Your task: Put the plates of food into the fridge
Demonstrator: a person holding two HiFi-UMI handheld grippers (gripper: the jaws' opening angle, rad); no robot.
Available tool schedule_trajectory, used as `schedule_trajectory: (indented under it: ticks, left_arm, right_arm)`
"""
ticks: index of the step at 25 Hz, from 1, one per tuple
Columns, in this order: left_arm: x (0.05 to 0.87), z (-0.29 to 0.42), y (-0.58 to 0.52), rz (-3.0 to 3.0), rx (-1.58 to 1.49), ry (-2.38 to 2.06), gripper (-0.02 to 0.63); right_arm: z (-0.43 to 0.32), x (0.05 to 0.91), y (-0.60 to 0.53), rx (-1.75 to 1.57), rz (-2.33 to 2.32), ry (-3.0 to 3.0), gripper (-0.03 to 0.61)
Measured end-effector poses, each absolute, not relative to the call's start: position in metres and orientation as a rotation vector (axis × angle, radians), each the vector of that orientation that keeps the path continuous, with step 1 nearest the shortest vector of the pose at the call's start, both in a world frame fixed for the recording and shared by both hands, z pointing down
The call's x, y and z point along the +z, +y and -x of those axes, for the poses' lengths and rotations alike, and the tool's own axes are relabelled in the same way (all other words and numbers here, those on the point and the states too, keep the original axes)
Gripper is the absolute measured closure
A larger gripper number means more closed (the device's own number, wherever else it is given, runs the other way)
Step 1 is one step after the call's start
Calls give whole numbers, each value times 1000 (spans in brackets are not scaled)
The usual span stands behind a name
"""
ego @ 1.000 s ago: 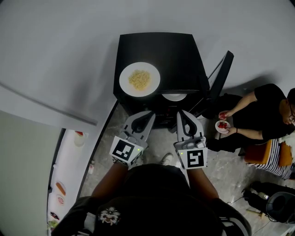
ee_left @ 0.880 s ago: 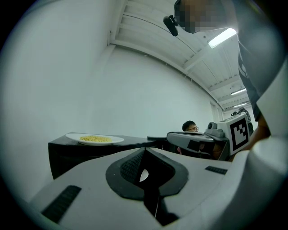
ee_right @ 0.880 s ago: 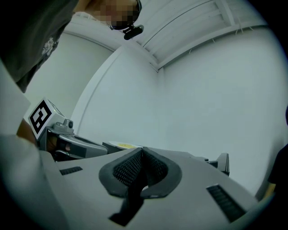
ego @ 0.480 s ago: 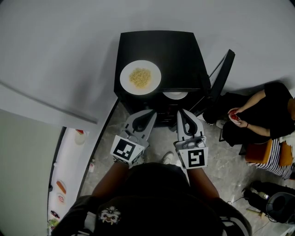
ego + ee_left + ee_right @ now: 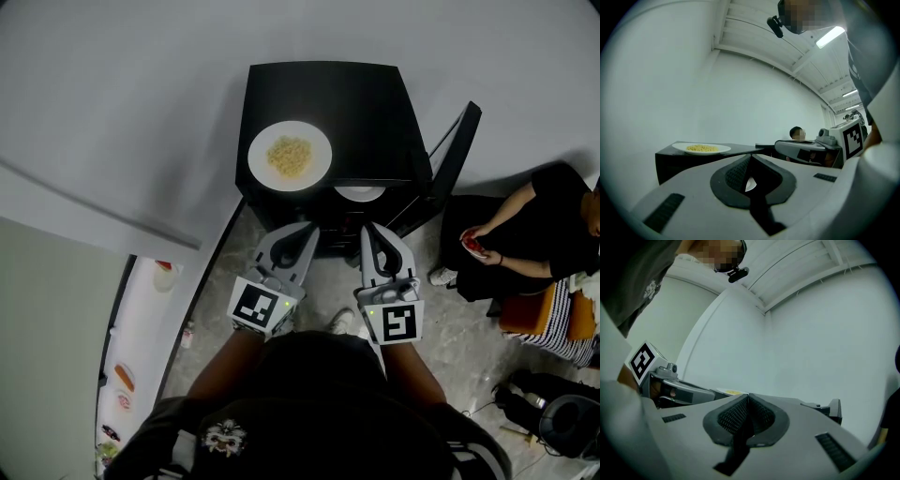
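We stand before the black fridge (image 5: 366,103), its door (image 5: 457,150) swung open. Our left tool (image 5: 302,234) and right tool (image 5: 373,234) hover just short of it, both pressed together and empty. The plate of noodles (image 5: 317,171) sits on the fridge's top, yet to go in. A second plate (image 5: 359,194) appears already shelved inside, so by our reckoning half the job remains.

Grey left gripper (image 5: 302,229) and right gripper (image 5: 368,228) bear black-and-white marker cubes (image 5: 256,307); the top (image 5: 319,412) is dark.

No text, label, brand or number can be read in any view.
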State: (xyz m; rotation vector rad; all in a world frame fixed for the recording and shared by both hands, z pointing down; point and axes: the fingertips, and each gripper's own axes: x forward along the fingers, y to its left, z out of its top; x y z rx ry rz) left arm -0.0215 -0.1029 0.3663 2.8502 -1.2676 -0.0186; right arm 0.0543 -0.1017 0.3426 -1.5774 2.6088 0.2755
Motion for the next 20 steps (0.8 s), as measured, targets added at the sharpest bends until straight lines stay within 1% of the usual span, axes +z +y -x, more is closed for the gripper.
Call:
schedule_trajectory:
  ticks: [3,10,16,20]
  left_arm:
    - [373,23,-102,-2853,30,-1271,592]
    - [372,28,-103,-2842,28,-1272,592]
    - [361,48,-115,-2711,-114,-1320,592]
    - [348,56,-127,-2611,-278,-1224,591]
  right_arm:
    - [-54,343,-101,269,1573,2607,555]
    - [-56,347,-102,230,1573,2594,554]
    - [-57,345,-100,242,1579,2574,554]
    - [-56,343,-98,277,1589,2555,554]
